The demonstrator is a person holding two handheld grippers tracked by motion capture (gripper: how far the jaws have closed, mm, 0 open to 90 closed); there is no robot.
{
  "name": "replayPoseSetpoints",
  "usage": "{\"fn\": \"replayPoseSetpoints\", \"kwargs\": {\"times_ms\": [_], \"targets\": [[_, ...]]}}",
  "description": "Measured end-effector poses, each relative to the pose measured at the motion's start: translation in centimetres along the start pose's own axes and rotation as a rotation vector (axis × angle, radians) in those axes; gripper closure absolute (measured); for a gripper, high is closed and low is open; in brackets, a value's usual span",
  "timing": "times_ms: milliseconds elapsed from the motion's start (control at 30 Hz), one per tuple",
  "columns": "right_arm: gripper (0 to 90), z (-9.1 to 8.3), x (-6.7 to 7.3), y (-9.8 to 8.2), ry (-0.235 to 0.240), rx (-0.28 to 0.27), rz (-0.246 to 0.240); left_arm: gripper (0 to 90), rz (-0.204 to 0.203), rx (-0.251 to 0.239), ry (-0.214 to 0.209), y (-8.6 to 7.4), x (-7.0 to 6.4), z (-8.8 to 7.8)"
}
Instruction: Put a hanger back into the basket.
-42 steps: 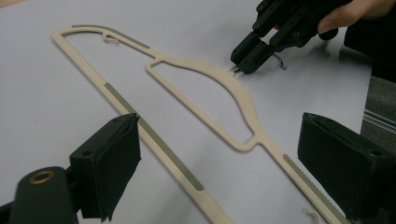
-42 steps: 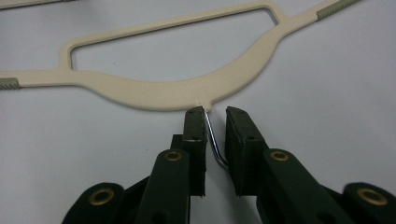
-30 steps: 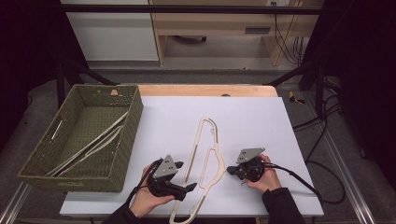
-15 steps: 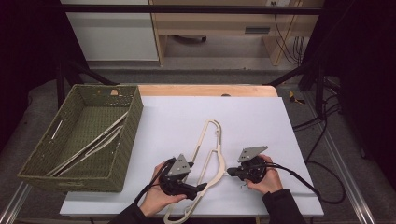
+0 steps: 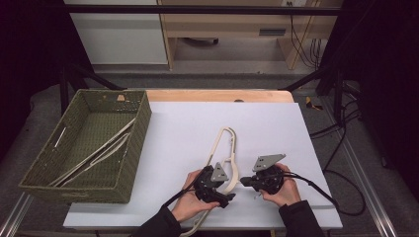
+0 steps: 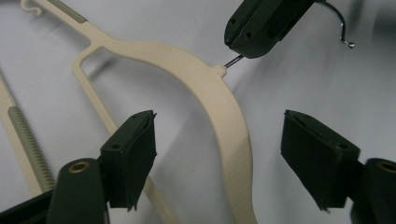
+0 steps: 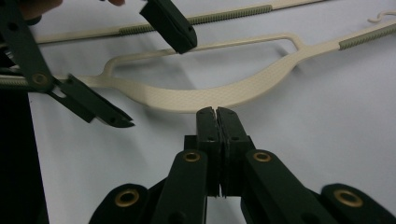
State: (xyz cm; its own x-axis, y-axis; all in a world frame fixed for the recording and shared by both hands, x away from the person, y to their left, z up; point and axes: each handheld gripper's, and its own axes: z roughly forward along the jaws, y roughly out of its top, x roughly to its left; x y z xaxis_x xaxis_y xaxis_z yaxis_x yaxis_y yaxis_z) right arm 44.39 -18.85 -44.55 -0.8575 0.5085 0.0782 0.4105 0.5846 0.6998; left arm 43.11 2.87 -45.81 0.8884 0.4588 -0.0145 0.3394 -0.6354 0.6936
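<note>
1. I count one cream plastic hanger (image 5: 228, 157) on the white table top (image 5: 188, 128), lying flat near the front edge between my two grippers, its far end pointing away from me.
2. Its thin wire hook (image 6: 232, 61) leaves the middle of the curved bar. In the left gripper view I see the wire run from the hanger's nub into the tips of the right gripper (image 7: 217, 112), and a curled wire end shows past that gripper. How much wire sits between the pads I cannot tell.
3. The right gripper's jaws are pressed together with no gap, clamped on the wire hook, with their tips right at the hanger's curved bar.
4. The left gripper (image 6: 219, 140) straddles the curved bar. Its jaws have just been closing, yet they stand apart on either side of the bar, with clear table between each pad and the plastic.
5. Two hands hold the grippers, one each. The left hand (image 5: 190, 200) covers the near end of the hanger, which also runs out of the bottom of the high view.
6. One green woven basket (image 5: 126, 170) stands at the table's left, well apart from the hanger. Inside I make out pale hangers (image 5: 99, 150) lying slantwise; they overlap, so I cannot count them surely.
7. Cables (image 5: 341, 148) trail over the floor to the right.
</note>
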Motion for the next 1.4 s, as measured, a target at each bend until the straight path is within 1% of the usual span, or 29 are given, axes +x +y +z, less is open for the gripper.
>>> {"fn": "replayPoseSetpoints", "kwargs": {"times_ms": [33, 100, 133, 167, 200, 233, 267, 300, 367, 433, 467, 500, 600, 667, 700, 800, 867, 933, 967, 1000, 1067, 1100, 1167, 1200, 1233, 1267, 1333, 1367, 1400], "targets": [[89.7, 0.0, 0.0, 0.0, -0.002, -0.003, -0.008, 29.0, -0.001, 0.005, -0.001, 0.0, 0.0, 0.2], [89.7, -0.1, 0.1, 0.1, -0.001, -0.004, -0.002, 32.2, 0.014, 0.027, 0.008, 0.1, 0.0, 0.3], [89.7, -0.1, 0.1, 0.1, -0.005, -0.008, -0.007, 35.3, 0.013, 0.028, 0.008, 0.1, 0.0, 0.3], [89.7, -0.2, 0.2, 0.2, -0.008, -0.006, -0.001, 37.3, 0.01, 0.029, 0.003, 0.1, 0.0, 0.4], [89.7, -0.2, 0.2, 0.2, -0.005, -0.009, -0.001, 39.3, 0.0, 0.029, -0.002, 0.2, 0.1, 0.5], [89.7, -0.3, 0.2, 0.2, -0.007, -0.003, 0.0, 41.9, 0.003, 0.035, -0.009, 0.2, 0.2, 0.6], [89.7, -0.3, 0.3, 0.2, -0.006, -0.003, -0.002, 43.3, -0.004, 0.03, -0.004, 0.2, 0.1, 0.7], [89.7, -0.3, 0.3, 0.3, -0.006, -0.004, -0.001, 43.9, 0.006, 0.043, 0.004, 0.2, 0.2, 0.8], [89.7, -0.4, 0.3, 0.3, -0.003, -0.012, -0.008, 47.9, 0.0, 0.044, -0.001, 0.3, 0.3, 0.9], [89.7, -0.5, 0.4, 0.4, -0.005, -0.004, -0.001, 51.5, -0.002, 0.049, 0.002, 0.3, 0.3, 1.0], [89.7, -0.5, 0.4, 0.4, -0.004, -0.004, 0.006, 53.2, -0.013, 0.042, -0.002, 0.3, 0.2, 1.2], [89.7, -0.5, 0.4, 0.4, -0.005, -0.011, -0.004, 55.1, -0.018, 0.042, -0.015, 0.3, 0.2, 1.2], [89.7, -0.6, 0.4, 0.5, -0.003, -0.01, -0.003, 59.9, -0.014, 0.044, -0.027, 0.3, 0.1, 1.2], [89.7, -0.5, 0.5, 0.5, -0.005, -0.013, -0.003, 65.7, -0.024, 0.045, -0.053, 0.3, 0.1, 1.2], [89.7, -0.6, 0.5, 0.5, -0.006, -0.012, -0.001, 68.0, -0.032, 0.044, -0.053, 0.3, 0.1, 1.2], [89.6, -0.6, 0.6, 0.5, -0.011, -0.004, -0.001, 69.1, -0.055, 0.056, -0.06, 0.4, 0.1, 1.1], [89.6, -0.6, 0.5, 0.6, -0.01, -0.011, -0.013, 69.8, -0.067, 0.051, -0.056, 0.4, 0.1, 1.1], [89.4, -0.7, 0.7, 0.6, -0.014, -0.017, -0.01, 70.2, -0.078, 0.05, -0.048, 0.4, 0.0, 0.9], [89.3, -0.8, 0.6, 0.6, -0.01, -0.021, -0.021, 70.5, -0.086, 0.045, -0.048, 0.4, 0.0, 0.8], [89.2, -0.9, 0.8, 0.7, -0.014, -0.028, -0.012, 70.7, -0.093, 0.044, -0.046, 0.4, -0.1, 0.6], [86.9, -1.3, 0.8, 0.8, -0.01, -0.044, -0.013, 71.2, -0.099, 0.036, -0.032, 0.5, -0.2, 0.3], [83.7, -1.7, 0.9, 0.8, -0.016, -0.055, -0.009, 71.4, -0.103, 0.031, -0.025, 0.5, -0.2, 0.0], [79.8, -2.6, 0.9, 0.8, -0.029, -0.098, -0.011, 71.8, -0.113, 0.023, -0.017, 0.5, -0.2, -0.5], [77.2, -3.1, 0.8, 0.9, -0.033, -0.13, -0.006, 72.0, -0.124, 0.01, -0.013, 0.5, -0.2, -0.7], [73.9, -3.6, 0.8, 0.9, -0.041, -0.162, -0.007, 72.3, -0.126, 0.008, -0.008, 0.5, -0.2, -1.0], [69.2, -4.2, 0.7, 0.9, -0.052, -0.198, 0.0, 72.5, -0.132, -0.001, -0.003, 0.5, -0.1, -1.4], [60.9, -5.3, 0.6, 0.9, -0.08, -0.263, 0.022, 73.1, -0.146, -0.02, 0.012, 0.5, -0.1, -2.1], [57.5, -5.8, 0.5, 0.8, -0.093, -0.29, 0.034, 73.4, -0.141, -0.021, 0.015, 0.4, 0.0, -2.5], [53.3, -6.2, 0.4, 0.8, -0.112, -0.316, 0.048, 73.6, -0.149, -0.028, 0.019, 0.4, 0.0, -2.9]]}}
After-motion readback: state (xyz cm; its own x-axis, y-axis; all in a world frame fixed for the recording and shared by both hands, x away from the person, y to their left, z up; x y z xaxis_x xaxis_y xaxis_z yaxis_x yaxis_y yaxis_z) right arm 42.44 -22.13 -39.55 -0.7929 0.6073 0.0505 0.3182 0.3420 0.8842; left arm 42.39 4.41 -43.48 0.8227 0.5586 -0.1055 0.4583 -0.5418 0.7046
